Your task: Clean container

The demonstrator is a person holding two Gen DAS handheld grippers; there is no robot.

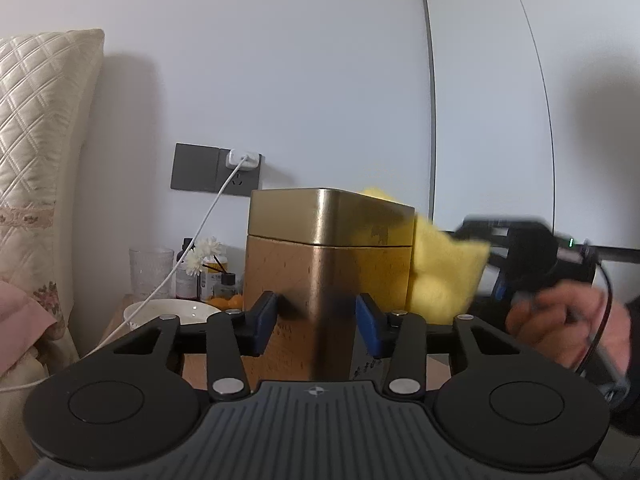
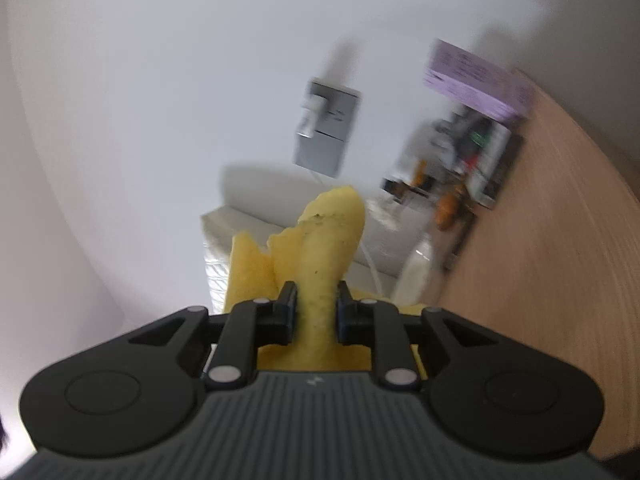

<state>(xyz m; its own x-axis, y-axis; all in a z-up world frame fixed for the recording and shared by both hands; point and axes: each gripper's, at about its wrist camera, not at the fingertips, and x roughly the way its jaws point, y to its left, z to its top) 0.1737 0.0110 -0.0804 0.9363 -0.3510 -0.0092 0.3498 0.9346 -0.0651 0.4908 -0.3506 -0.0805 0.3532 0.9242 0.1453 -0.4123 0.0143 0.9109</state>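
Observation:
A tall gold metal container with a fitted lid fills the middle of the left wrist view. My left gripper is shut on the container, a corner edge between its blue pads, and holds it upright. My right gripper is shut on a folded yellow cloth. In the left wrist view the yellow cloth lies against the container's right side, with the right gripper and the person's hand behind it. The container does not show in the blurred, tilted right wrist view.
A wooden bedside table carries a white bowl, a glass, small bottles and white flowers. A charger cable hangs from a wall socket. A quilted headboard stands left. A purple box sits in the right wrist view.

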